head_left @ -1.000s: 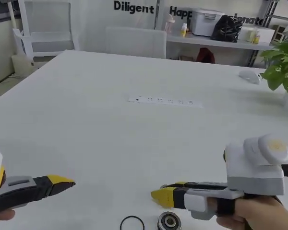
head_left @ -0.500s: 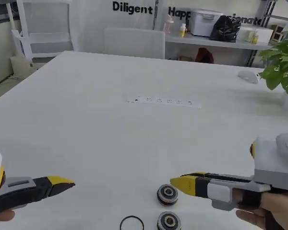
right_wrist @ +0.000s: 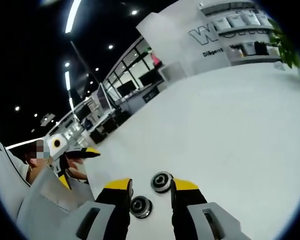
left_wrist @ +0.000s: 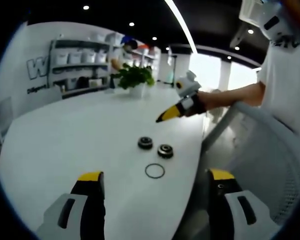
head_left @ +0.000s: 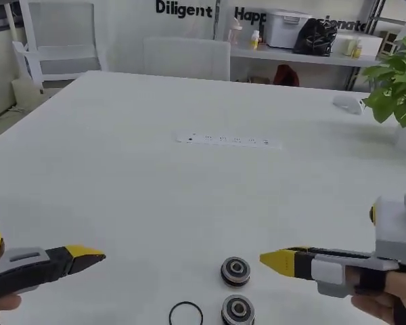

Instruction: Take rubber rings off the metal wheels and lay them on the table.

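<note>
The right gripper has drawn back toward its own side since a second ago. The wheel it then covered now lies bare on the table, just ahead of its tips. A second wheel sits close beside the first, nearer the person. A loose ring lies flat next to that one, on the side toward the left gripper, which keeps its place.

The head view sees both grippers side-on, so the gaps between their jaws do not show there. In the right gripper view the jaws stand a little apart with nothing between them, and both wheels lie just past the tips. In the left gripper view the jaws are spread wide and empty. The ring lies nearest ahead of them, the wheels beyond it, and the right gripper farther still.
</note>
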